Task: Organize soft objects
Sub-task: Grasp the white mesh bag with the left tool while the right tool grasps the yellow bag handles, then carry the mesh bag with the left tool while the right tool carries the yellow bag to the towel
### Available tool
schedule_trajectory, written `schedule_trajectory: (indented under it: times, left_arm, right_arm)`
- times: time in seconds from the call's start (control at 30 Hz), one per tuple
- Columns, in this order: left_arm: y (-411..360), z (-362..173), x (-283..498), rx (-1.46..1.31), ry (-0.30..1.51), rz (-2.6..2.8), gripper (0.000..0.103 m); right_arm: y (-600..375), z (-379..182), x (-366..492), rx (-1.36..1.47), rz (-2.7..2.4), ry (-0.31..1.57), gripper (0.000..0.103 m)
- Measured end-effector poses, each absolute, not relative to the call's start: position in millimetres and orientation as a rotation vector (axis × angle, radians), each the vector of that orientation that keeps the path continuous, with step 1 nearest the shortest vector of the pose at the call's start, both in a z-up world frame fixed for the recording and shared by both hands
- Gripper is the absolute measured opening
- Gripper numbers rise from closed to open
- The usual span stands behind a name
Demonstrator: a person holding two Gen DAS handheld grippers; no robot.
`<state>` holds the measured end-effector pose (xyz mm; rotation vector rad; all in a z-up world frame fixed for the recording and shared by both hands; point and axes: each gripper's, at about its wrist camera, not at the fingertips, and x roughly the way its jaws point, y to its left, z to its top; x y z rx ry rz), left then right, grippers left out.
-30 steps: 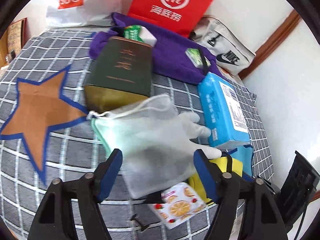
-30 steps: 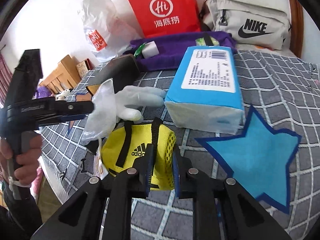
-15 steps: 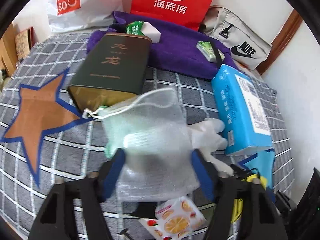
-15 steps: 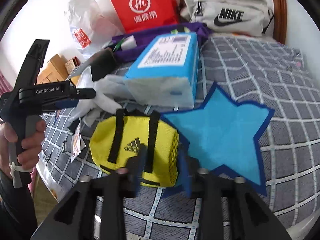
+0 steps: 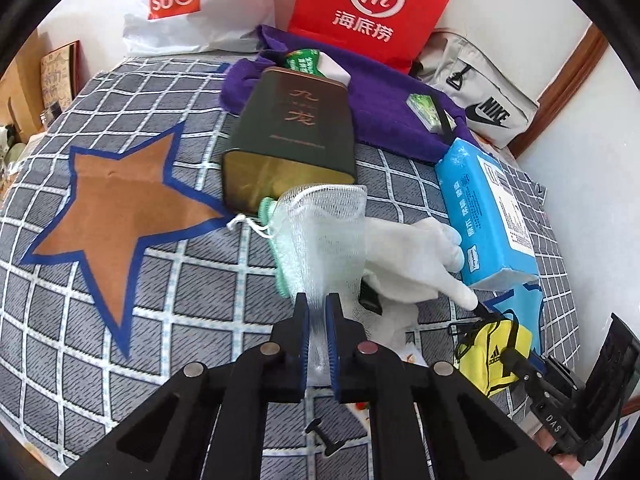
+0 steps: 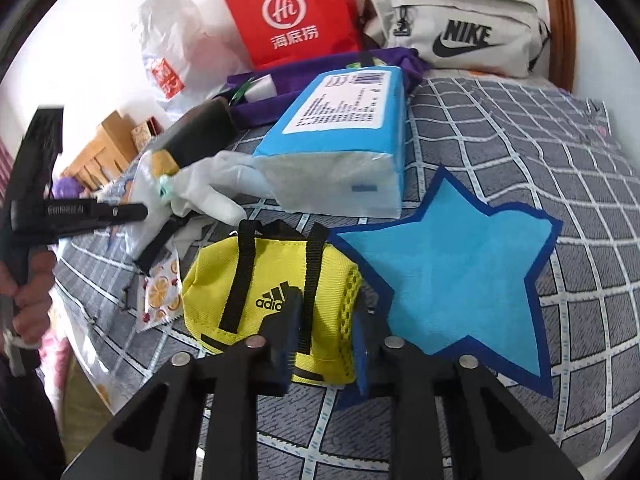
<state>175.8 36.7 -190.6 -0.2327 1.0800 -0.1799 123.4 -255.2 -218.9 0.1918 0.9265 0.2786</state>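
- Mesh bag (image 5: 324,232) is lying in the middle of the left wrist frame, its long axis running from the drawstring mouth at centre up-frame down to the left gripper (image 5: 317,320), which is pinching the bag's lower end between its blue pads

- White glove (image 5: 416,256) is lying just right of the mesh bag, its fingertips touching the blue tissue pack (image 5: 488,216) at right of frame; the dark tin (image 5: 296,136) is sitting just above the bag's mouth

- Right gripper (image 6: 322,340) is sitting low in the right wrist frame with its jaws partly apart, straddling the lower right corner of the yellow pouch (image 6: 272,288); whether the pads are pressing the fabric I cannot tell

- Pouch is lying left of the blue star (image 6: 460,280) on the checked cover (image 6: 540,120), its straps running up-frame, away from the claw; the right hand is plainly the nearer one

- Coming move, as I judge it, is turning on that straddle: the pouch is lying dead ahead between the jaws, so closing should catch its corner

- Against a second ago, the left jaws, then wide around the mesh bag, are now clamped on it; the right jaws, then nearly together, are now wider and further right on the pouch
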Motion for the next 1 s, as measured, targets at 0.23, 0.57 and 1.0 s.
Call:
schedule_trajectory:
  times: [0.23, 0.57, 1.0]
  left_arm:
    - [47.4, -180.2, 165.4, -0.244, 1.058, -0.181, 0.007]
    - [59.0, -164.1, 152.2, -0.275, 1.027, -0.158, 0.007]
    - [63.4, -133.6, 150.4, -0.283, 0.973, -0.170, 0.006]
  right_arm:
    - [-250.1, -199.0, 114.9, 0.126, 0.259, 0.888, 0.020]
    - [-251.6, -175.5, 106.7, 0.149, 0.282, 0.852, 0.014]
    - [-258.4, -132.5, 104.2, 0.173, 0.294, 0.770, 0.014]
